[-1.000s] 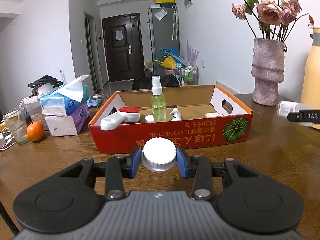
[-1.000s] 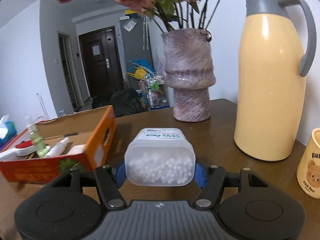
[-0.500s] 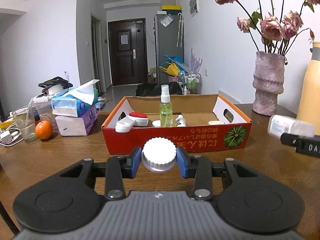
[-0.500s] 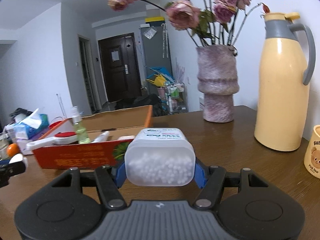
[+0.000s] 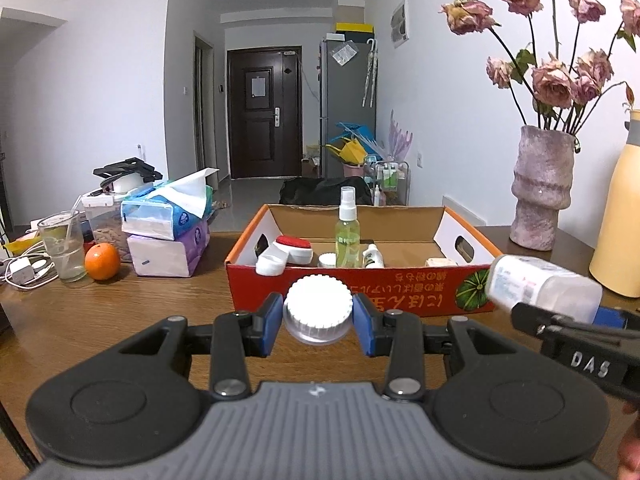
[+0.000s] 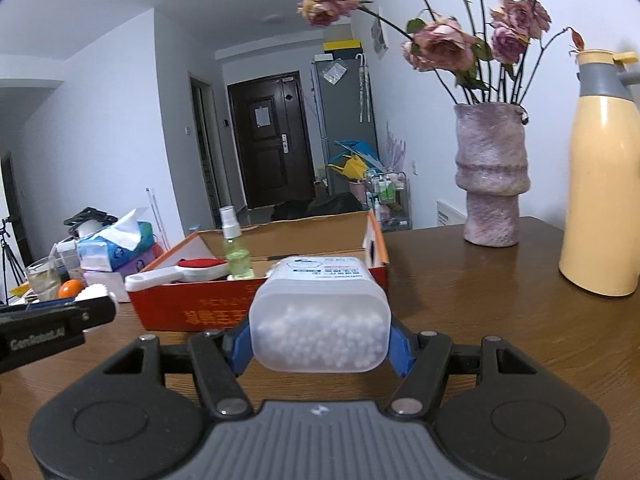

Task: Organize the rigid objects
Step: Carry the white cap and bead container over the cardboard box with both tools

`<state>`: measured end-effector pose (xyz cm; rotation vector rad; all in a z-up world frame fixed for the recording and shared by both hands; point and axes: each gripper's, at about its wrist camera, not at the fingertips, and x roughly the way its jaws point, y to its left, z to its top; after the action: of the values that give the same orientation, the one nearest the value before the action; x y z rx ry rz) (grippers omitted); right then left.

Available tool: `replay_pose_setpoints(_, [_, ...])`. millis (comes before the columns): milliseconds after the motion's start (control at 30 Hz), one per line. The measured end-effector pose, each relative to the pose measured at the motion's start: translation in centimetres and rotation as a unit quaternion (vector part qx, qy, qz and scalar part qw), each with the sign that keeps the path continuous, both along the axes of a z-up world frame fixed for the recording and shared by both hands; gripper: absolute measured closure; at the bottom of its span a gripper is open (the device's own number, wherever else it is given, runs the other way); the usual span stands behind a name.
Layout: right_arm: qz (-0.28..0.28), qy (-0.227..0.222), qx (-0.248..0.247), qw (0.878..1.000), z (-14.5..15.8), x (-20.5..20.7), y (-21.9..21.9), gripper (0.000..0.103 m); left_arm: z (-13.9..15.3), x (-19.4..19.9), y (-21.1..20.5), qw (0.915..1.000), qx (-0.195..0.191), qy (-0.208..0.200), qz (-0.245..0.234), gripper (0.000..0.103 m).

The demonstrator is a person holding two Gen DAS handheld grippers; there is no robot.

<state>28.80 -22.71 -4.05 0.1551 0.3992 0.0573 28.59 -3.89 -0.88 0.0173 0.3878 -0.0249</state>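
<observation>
Left gripper [image 5: 318, 322]: jaws closed onto a small jar with a ribbed white screw cap [image 5: 318, 308], blue pads touching it on both sides. Jar held above the wooden bench [image 5: 120, 320], just in front of the red cardboard box [image 5: 360, 292].

Right gripper [image 6: 320, 344]: jaws closed onto a translucent plastic container of small white beads [image 6: 320, 320], pads pressed against its two sides; printed label on the far end. In the left wrist view the same container sits tilted at the right edge, near the box's front right corner with the green pumpkin print.

Box contents, open top: green spray bottle [image 5: 347, 232] upright near the middle; white brush with a red top [image 5: 286, 252] lying at the left end; a small white dropper bottle [image 5: 372, 256] beside the spray bottle; a small pale block [image 5: 438, 262] to the right.

Left of the box: stacked tissue packs [image 5: 168, 228], an orange [image 5: 102, 261], a drinking glass [image 5: 64, 246]. Right of it: a pink vase of dried roses [image 5: 540, 192] and a yellow thermos jug [image 6: 600, 184].
</observation>
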Motion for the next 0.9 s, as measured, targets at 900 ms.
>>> replay_pose_setpoints(900, [-0.012,-0.039,-0.016,0.999,0.6,8.4,4.5,0.039,1.6,8.4,1.9,0.9989,-0.016,-0.025,0.035,0.064])
